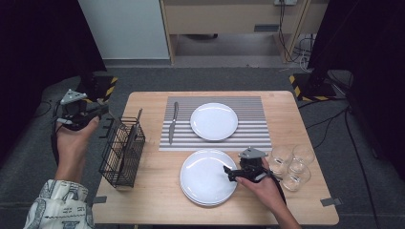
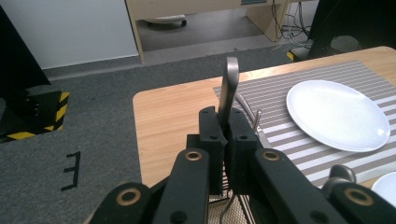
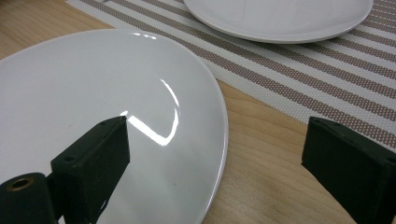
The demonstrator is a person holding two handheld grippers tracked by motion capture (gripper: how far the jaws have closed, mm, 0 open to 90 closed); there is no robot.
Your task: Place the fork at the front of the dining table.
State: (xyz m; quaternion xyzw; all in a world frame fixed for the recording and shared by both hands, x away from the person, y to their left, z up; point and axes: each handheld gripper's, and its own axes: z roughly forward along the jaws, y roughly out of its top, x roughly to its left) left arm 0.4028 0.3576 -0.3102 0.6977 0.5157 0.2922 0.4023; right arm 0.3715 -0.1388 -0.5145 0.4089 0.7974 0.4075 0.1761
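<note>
**A:** What have your left tongs got?

**B:** They're pressed tight on a piece of cutlery, a flat grey metal handle that sticks up past the tips, rounded at its top. The working end is hidden below the jaws, so you can't tell whether it's a fork or a spoon.

**A:** And where is it?

**B:** In your left tongs, off the table's left edge, just above and left of the wire basket.

**A:** Room to move?

**B:** Open wood lies between the basket and the striped mat. A knife lies on the mat's left side, beside a plate.

**A:** Your right tongs?

**B:** Your right tongs are spread wide, one jaw over the near plate, the other over bare wood beside its rim. Glasses stand just right of them.

**A:** Any writing?

**B:** One black mark like an "E" on the carpet.
</note>
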